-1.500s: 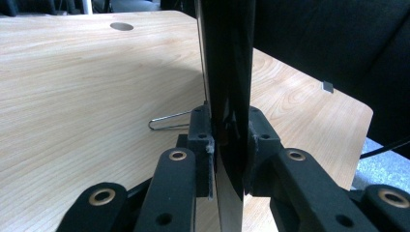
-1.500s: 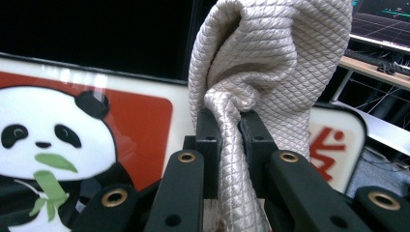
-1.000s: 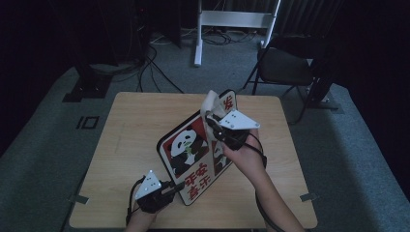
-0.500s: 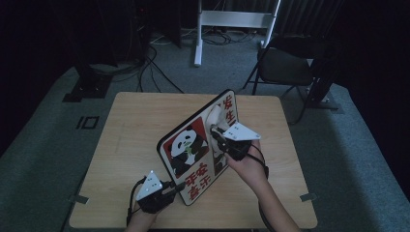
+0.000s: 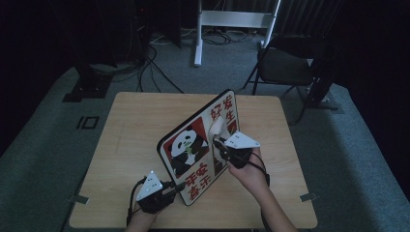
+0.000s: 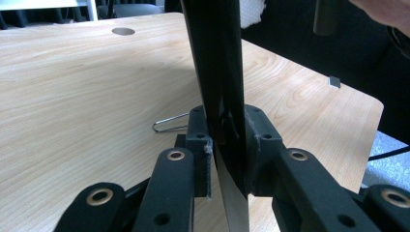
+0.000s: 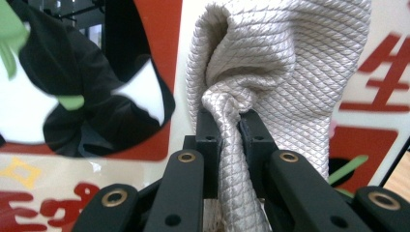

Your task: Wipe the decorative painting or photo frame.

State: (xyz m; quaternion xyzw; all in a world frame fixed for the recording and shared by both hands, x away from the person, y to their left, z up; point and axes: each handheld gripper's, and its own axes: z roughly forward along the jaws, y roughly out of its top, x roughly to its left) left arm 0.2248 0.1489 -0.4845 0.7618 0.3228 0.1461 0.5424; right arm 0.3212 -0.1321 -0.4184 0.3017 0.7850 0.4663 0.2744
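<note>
Both tongs clamped: left gripper (image 6: 225,145) on glossy flat panda board (image 5: 193,150), right gripper (image 7: 228,125) on quilted cloth (image 7: 270,63).

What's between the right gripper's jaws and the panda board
A bunched white cloth: the right gripper pinches it, and it lies against the panda board, as the right gripper view shows.

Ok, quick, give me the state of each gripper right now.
Left gripper: closed on the lower edge of the panda board, which stands tilted on the table.
Right gripper: closed on a pale cloth, held against the board's face.
</note>
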